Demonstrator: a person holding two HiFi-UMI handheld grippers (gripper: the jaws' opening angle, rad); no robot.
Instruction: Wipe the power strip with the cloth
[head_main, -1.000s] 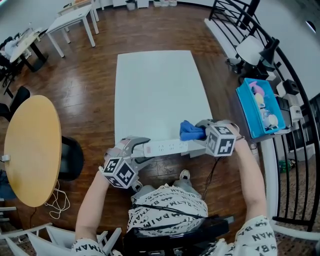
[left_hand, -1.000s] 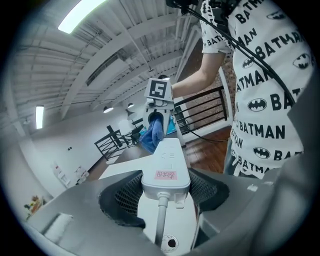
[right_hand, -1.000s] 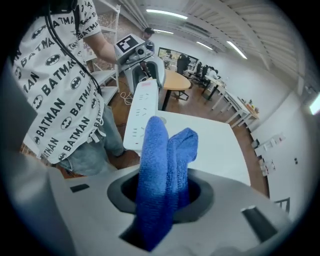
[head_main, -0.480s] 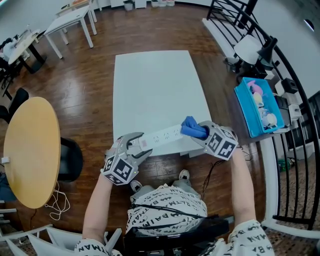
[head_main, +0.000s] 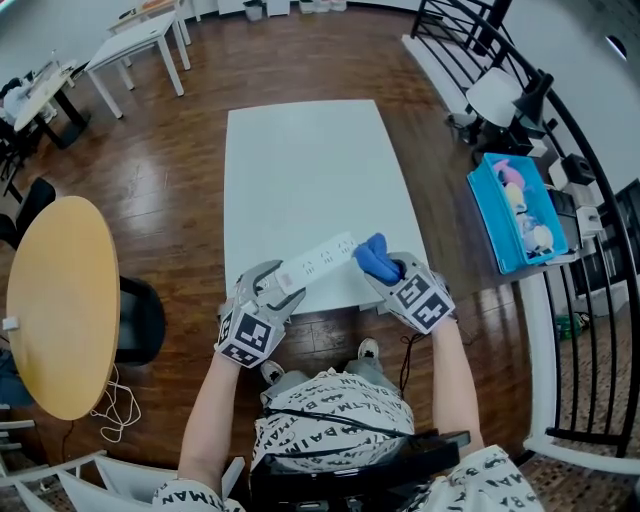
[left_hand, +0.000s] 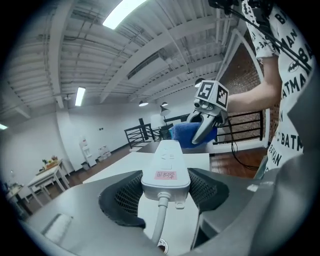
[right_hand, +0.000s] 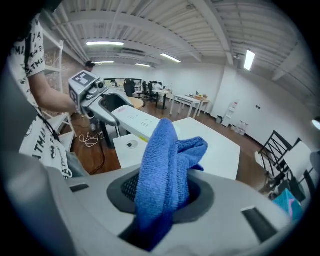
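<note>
Presently, lower middle of frame: left claw clenching cord end of power strip, apparently steadying it above white surface; right claw gripping blue cloth, bringing it against strip's far end for wiping.

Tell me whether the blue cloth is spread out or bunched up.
Bunched up. The blue cloth stands in folds, pinched between the right gripper's jaws, its free end by the power strip's far end.

White power strip lies slanted, bunched blue cloth at its end.
</note>
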